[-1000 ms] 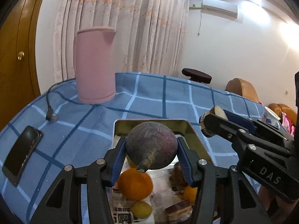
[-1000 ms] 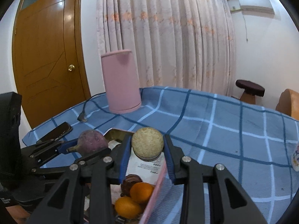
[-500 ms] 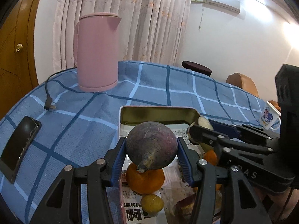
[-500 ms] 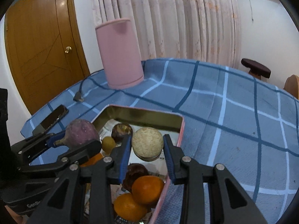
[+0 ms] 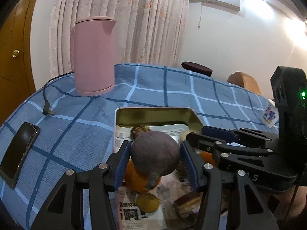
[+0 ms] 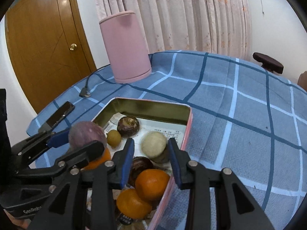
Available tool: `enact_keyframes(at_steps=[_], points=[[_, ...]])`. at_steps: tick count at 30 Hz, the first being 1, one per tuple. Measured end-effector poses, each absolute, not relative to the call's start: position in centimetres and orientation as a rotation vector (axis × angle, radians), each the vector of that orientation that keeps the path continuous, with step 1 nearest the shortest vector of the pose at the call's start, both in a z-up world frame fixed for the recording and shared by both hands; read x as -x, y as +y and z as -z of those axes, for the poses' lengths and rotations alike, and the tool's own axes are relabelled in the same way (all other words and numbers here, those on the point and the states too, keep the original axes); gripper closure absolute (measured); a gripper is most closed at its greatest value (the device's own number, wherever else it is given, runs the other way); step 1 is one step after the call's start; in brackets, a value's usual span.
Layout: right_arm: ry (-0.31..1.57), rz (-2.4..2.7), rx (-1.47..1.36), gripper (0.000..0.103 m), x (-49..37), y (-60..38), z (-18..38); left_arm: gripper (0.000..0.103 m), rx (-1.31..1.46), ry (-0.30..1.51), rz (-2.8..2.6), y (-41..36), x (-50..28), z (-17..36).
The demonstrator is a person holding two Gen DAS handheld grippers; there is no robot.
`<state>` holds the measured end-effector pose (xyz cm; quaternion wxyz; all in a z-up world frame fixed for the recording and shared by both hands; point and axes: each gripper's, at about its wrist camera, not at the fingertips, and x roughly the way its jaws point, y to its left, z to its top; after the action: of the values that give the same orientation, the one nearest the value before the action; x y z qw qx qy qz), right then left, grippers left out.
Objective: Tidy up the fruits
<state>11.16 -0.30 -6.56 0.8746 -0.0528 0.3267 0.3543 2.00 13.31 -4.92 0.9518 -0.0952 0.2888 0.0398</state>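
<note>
My left tongs (image 5: 155, 153) are clamped on the purple fruit (image 5: 155, 153), one blue pad on each flank, holding it in the air just above the near half of the tin (image 6: 153, 106). The fruit is roundish with a short neck, and its long axis runs from the far, rounded end down to that stem end, which points toward me and slightly downward. My right tongs (image 6: 150, 160) are opening: the pale round fruit (image 6: 154, 146) lies between the pads on the paper lining, against the tin's right wall, and I see a gap on both sides, so nothing is gripped there. It looks like a flattened ball with its broad face turned up and toward me. Also inside the tin, a brown fruit (image 6: 128, 126) sits near the far wall with a small yellow-green one (image 6: 114, 138) just left of it; two oranges (image 6: 151, 184) lie in the near right corner. Beyond the tin on the checked bench (image 6: 239, 115) stands a pink kettle (image 5: 94, 57); left of the tin lies a black phone (image 5: 18, 151).
</note>
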Motion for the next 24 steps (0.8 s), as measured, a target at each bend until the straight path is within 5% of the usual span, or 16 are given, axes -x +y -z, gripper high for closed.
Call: enact_keyframes(at_steps=[9, 18, 24], points=[[0.592, -0.653, 0.088, 0.026, -9.1, -3.4, 4.6, 0.029, 0.165, 0.547, -0.062, 12.0, -0.4, 3.5], [0.482, -0.539, 0.128, 0.009, -5.8, -5.6, 2.5, 0.026, 0.138, 0.502, -0.052, 10.5, 1.5, 2.1], [0.448, -0.507, 0.115, 0.008, -4.5, -6.8, 1.6, 0.026, 0.135, 0.48, -0.058, 10.3, 2.2, 1.4]])
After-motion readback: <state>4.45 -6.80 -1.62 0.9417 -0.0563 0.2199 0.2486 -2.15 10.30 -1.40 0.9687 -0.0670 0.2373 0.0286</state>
